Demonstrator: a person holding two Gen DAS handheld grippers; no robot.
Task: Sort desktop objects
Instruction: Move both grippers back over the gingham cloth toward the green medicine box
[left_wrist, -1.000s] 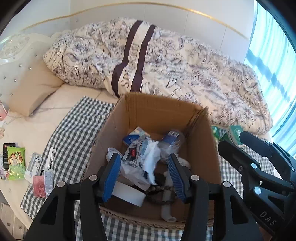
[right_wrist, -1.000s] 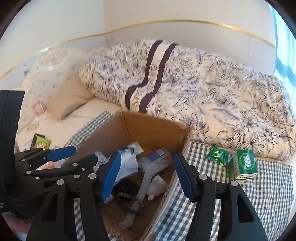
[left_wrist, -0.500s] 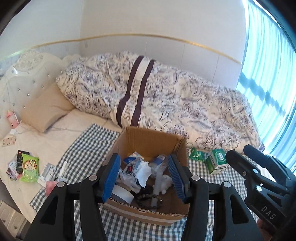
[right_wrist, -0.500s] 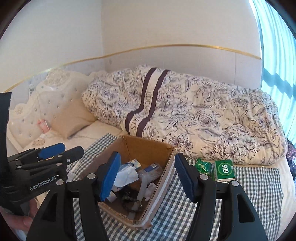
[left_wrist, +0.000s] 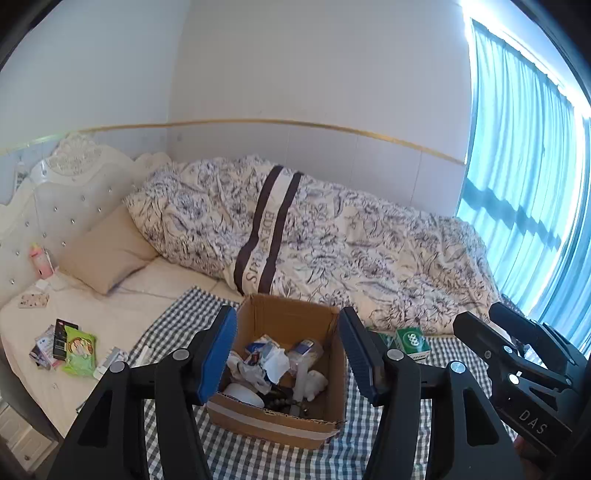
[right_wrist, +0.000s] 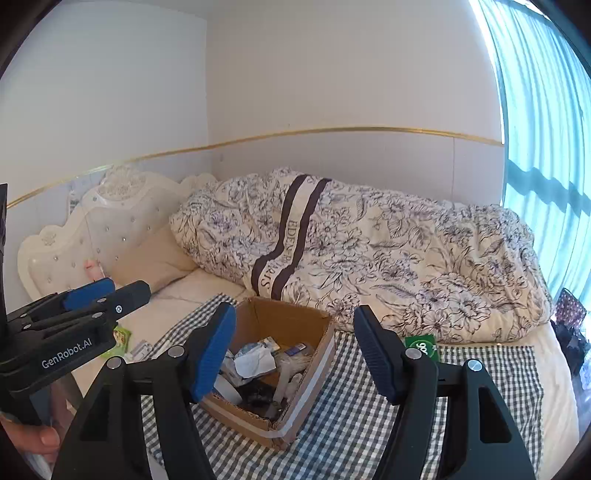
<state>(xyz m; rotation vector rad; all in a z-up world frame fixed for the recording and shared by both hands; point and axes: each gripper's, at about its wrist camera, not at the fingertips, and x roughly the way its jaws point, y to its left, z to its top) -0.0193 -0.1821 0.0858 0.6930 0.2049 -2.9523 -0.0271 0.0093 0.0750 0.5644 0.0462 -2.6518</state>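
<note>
An open cardboard box (left_wrist: 288, 424) (right_wrist: 306, 391) stands on a checked cloth (left_wrist: 177, 325) on the bed. It holds several things: crumpled white wrapping (left_wrist: 275, 365), a white tape roll (left_wrist: 242, 393), a clear bottle (left_wrist: 306, 347). My left gripper (left_wrist: 287, 317) is open and empty, raised well above and in front of the box. My right gripper (right_wrist: 295, 312) is also open and empty, at a similar height. Each shows at the edge of the other's view: right gripper (left_wrist: 480, 314), left gripper (right_wrist: 125, 287). A green "999" carton (left_wrist: 412, 339) (right_wrist: 421, 347) lies right of the box.
A green snack packet (left_wrist: 79, 349) and small packs (left_wrist: 48, 343) lie on the sheet at left, with a comb-like item (left_wrist: 110, 360) by the cloth's edge. Behind the box are a heaped floral duvet (left_wrist: 332, 240) and a tan pillow (left_wrist: 107, 254). Blue curtains (left_wrist: 535, 166) hang at right.
Both grippers have pulled up and back from the box, which now looks smaller and farther off. Both stayed open and empty. Nothing in the box moved.
</note>
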